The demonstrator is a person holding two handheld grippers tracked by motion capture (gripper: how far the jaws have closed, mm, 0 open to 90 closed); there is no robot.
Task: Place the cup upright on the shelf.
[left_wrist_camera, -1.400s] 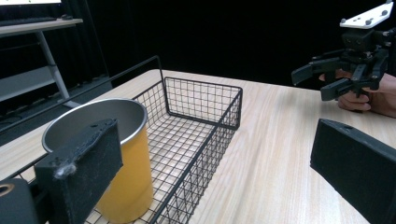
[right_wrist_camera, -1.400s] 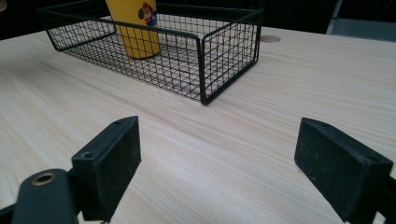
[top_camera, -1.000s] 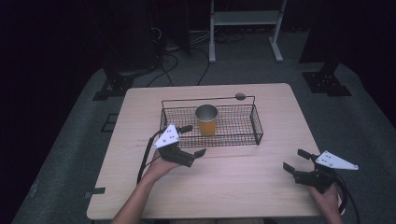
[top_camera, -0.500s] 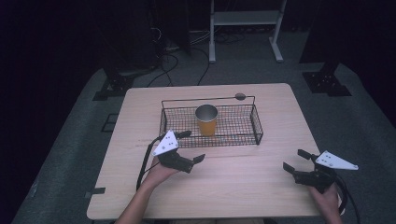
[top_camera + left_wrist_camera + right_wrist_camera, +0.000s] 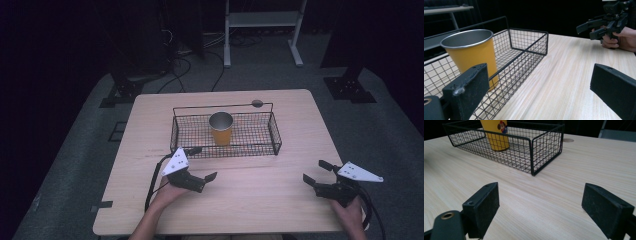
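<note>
1 cup [image 5: 221, 128], 1 basket [image 5: 274, 140], 2 tongs

An orange cup [image 5: 221, 128] stands upright in a wire basket [image 5: 274, 135] at table centre; the left gripper [image 5: 202, 163] hovers at seven o'clock, the right gripper [image 5: 316, 172] at four, both spread.

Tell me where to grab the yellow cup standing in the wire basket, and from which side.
Grip the yellow cup by its open rim, coming from above. It stands upright inside the wire basket, whose walls would likely block a side approach. The open left gripper is nearest.
</note>
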